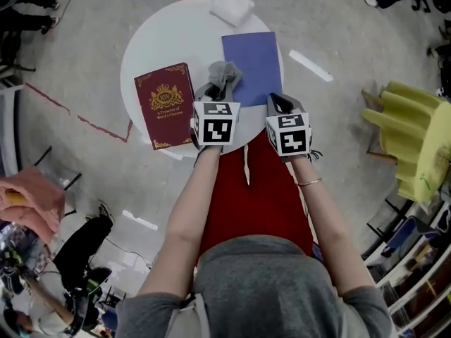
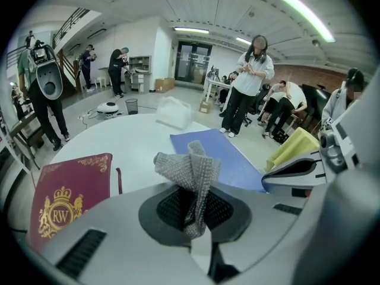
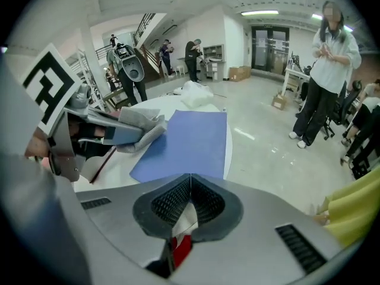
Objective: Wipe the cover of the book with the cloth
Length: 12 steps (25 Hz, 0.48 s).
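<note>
Grey waffle-textured cloth [image 2: 190, 171] is seen bunched and pinched between the jaws of the left claw [image 2: 193, 203], its loose folds standing up beyond the jaw tips. From the head view, this cloth [image 1: 224, 74] is held by the left claw [image 1: 220, 90] over the near left corner of a plain blue book [image 1: 254, 62], which is laid flat on a round white bench [image 1: 162, 44]; whether the cloth touches the cover cannot be told. A maroon book [image 1: 164, 104] with a gold crest and gold corner ornaments (the crest bears the letters RW in the left gripper view) is laid just left of the cloth, apart from the blue book, with its near end reaching the bench's edge. The same maroon book [image 2: 65, 200] is seen low at the left of the left gripper view, and the blue book [image 2: 225, 156] beyond the cloth to the right. The right claw [image 3: 189, 198] is clenched, its ribbed pads pressed together with nothing between them. It [image 1: 282, 104] is held at the near right corner of the blue book, beside the left claw. In the right gripper view the blue book [image 3: 190, 138] is spread ahead of the jaws, with the cloth [image 3: 139, 126] at its left edge. A crumpled clear plastic bag [image 1: 231, 5] is left at the bench's far edge. A red garment [image 1: 261, 196] is worn by the person below the bench's edge, and something yellow [image 1: 409, 139] is seen on the floor well to the right.
</note>
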Each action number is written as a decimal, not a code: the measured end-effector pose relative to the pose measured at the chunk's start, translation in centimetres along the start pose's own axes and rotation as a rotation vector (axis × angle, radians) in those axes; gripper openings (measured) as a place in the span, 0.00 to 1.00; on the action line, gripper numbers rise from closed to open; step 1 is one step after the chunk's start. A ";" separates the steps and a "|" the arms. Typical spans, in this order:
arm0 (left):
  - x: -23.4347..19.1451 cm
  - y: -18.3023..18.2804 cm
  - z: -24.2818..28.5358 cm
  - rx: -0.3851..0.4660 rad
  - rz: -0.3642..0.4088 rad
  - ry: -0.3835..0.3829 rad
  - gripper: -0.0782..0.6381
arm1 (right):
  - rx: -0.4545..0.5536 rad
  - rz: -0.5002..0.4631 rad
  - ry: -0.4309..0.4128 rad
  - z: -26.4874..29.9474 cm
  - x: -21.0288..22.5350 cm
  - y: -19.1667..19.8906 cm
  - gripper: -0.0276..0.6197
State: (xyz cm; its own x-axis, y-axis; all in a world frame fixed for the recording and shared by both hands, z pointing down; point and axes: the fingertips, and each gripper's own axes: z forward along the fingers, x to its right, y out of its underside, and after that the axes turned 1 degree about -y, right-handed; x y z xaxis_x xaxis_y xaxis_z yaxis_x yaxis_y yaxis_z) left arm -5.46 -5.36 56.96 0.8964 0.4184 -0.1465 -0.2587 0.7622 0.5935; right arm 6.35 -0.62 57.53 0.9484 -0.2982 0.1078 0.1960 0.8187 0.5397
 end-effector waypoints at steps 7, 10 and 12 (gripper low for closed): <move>2.1 -0.7 -1.9 0.036 0.033 0.084 0.15 | -0.006 0.030 0.022 -1.8 -0.9 1.9 0.09; 3.7 -0.9 -2.0 0.031 0.056 0.113 0.15 | -0.017 0.050 0.015 -2.2 -0.7 2.9 0.09; 5.5 -1.1 -1.6 0.027 0.076 0.129 0.15 | -0.022 0.057 0.011 -2.7 0.0 3.5 0.09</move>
State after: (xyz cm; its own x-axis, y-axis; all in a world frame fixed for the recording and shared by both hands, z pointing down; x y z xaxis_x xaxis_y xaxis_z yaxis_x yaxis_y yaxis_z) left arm -0.81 -3.07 54.21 0.8206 0.5354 -0.1997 -0.3128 0.7133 0.6272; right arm 7.70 3.61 57.18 0.9609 -0.2453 0.1284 0.1469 0.8447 0.5147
